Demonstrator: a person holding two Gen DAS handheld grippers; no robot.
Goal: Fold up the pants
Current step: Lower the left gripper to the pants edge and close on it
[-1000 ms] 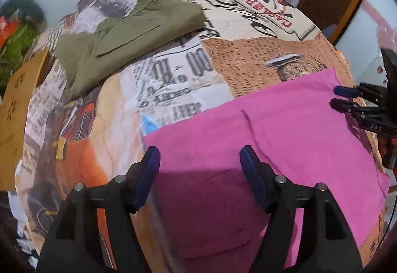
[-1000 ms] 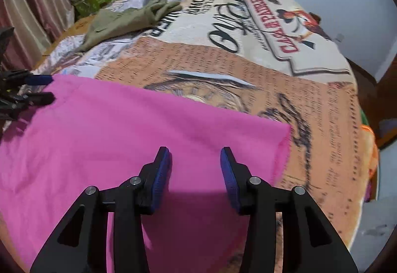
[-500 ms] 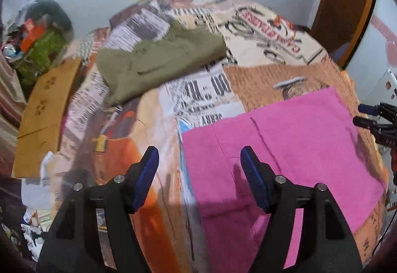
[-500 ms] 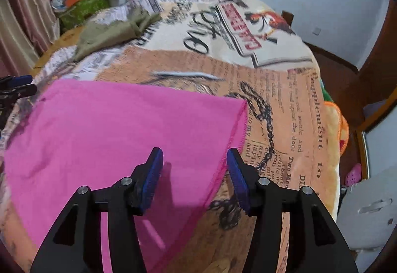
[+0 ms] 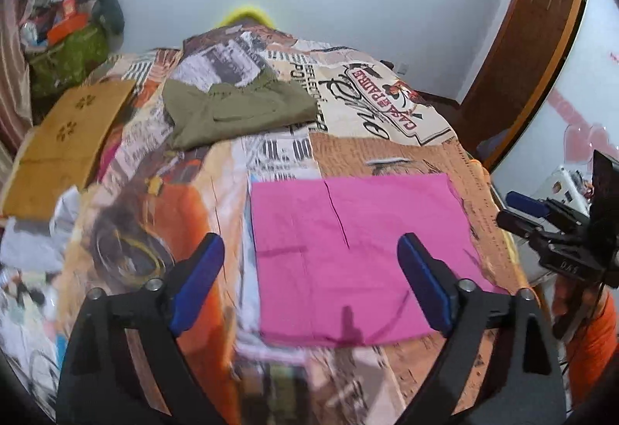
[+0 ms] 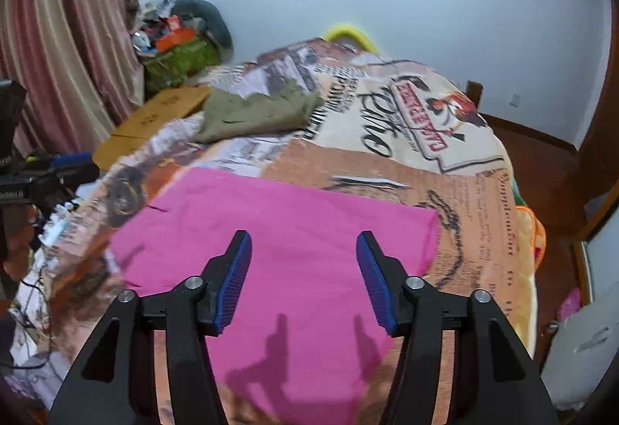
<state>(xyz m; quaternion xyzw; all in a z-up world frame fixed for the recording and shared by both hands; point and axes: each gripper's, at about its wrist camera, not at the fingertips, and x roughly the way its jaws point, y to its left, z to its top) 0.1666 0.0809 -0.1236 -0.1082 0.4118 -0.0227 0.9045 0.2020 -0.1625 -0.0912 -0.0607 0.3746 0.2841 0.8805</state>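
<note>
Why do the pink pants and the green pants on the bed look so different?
The pink pants lie flat in a neat, smooth rectangle, while the green pants are rumpled with wavy edges. The pink pants sit near the two grippers, and the green pants lie farther back, toward the wall. The pink is bright, the green dull olive. Both rest on the printed bedspread, and no gripper holds either one.

"CASA DE PARRIE" upside down on bedspread (image 5: pixel 387 139)
</note>
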